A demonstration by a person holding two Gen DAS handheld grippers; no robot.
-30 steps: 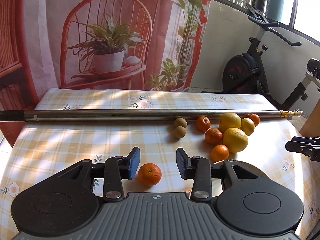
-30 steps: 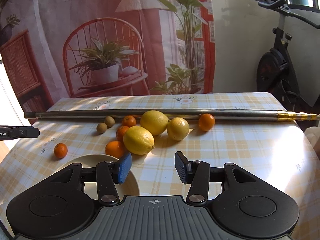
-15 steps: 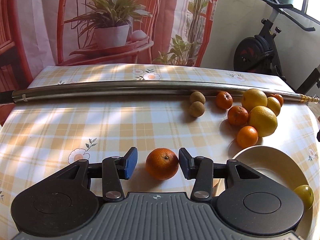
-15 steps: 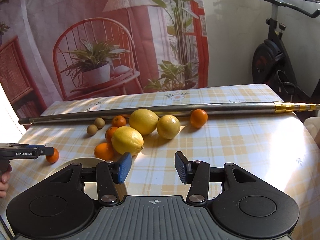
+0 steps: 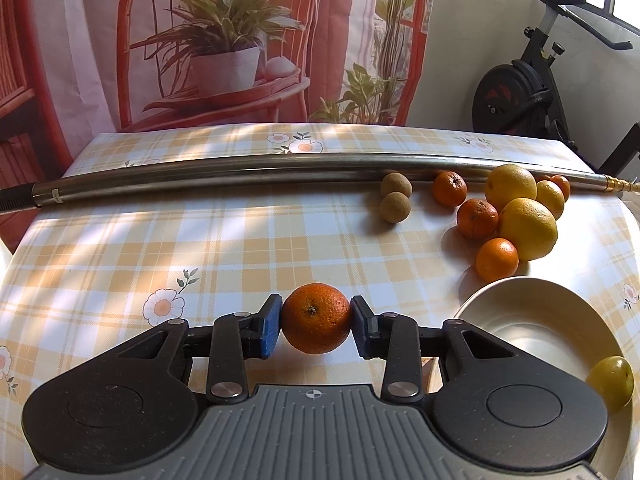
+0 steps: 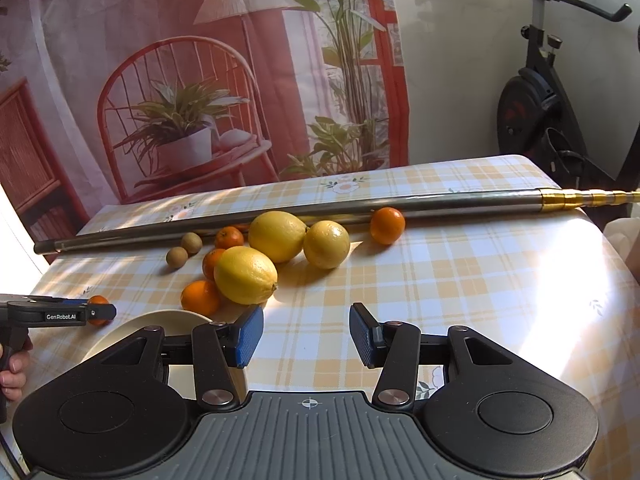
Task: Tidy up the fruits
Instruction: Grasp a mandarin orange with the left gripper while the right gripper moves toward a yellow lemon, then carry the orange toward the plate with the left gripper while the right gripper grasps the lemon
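My left gripper (image 5: 316,326) is shut on a small orange mandarin (image 5: 316,318), both blue pads touching its sides, just above the checked tablecloth. To its right is a cream plate (image 5: 532,312) holding one yellow-green fruit (image 5: 610,383). Beyond the plate lies a heap of lemons (image 5: 528,228), mandarins (image 5: 477,218) and two brown round fruits (image 5: 395,207). My right gripper (image 6: 306,334) is open and empty, over the table in front of the heap (image 6: 245,275); the plate's rim (image 6: 132,330) shows at its left. The left gripper (image 6: 98,312) appears at the far left there.
A long metal pole (image 5: 240,172) lies across the table behind the fruit, with a brass tip (image 6: 584,199) at the right end. A printed curtain hangs behind the table. An exercise bike (image 6: 552,112) stands at the right.
My left gripper moved forward around the lone mandarin and closed on it. The right gripper stayed open and shifted slightly.
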